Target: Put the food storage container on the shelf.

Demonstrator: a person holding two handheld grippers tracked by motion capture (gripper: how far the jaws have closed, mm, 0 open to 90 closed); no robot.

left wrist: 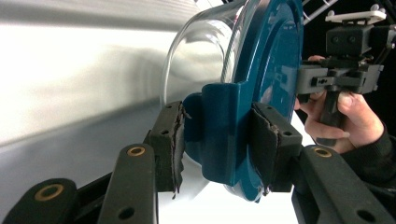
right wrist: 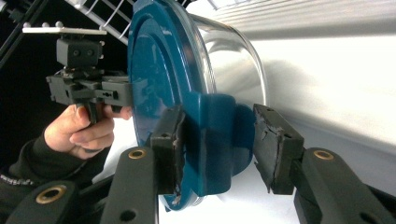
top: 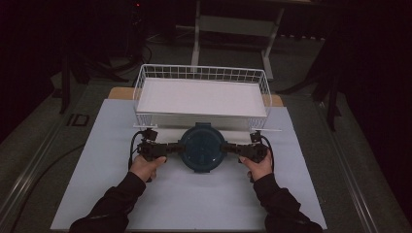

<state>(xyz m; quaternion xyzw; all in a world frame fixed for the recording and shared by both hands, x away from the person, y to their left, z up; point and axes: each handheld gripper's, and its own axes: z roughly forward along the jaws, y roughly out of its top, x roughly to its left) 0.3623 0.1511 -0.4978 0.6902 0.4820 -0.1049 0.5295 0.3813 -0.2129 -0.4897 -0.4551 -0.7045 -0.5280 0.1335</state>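
Note:
A round container (top: 202, 148) with a dark blue lid (left wrist: 275, 56) and a clear bowl (left wrist: 201, 56) sits between both grippers, just in front of the wire basket. My left gripper (top: 179, 148) is shut on the blue tab at the lid's left side. In the left gripper view both pads (left wrist: 170, 140) press that tab (left wrist: 219, 135). My right gripper (top: 227, 149) grips the matching tab on the right side. In the right gripper view that tab (right wrist: 212, 140) lies between the pads (right wrist: 168, 149), with lid (right wrist: 159, 70) and bowl (right wrist: 233, 56) behind. The jaws point at each other.
A white wire basket (top: 201, 73) with a flat white bottom stands right behind the container. A pale mat (top: 194, 204) covers the table. Dark floor and a stand's legs (top: 233, 29) lie beyond. The person's hands (top: 145, 167) and dark sleeves come in from the bottom.

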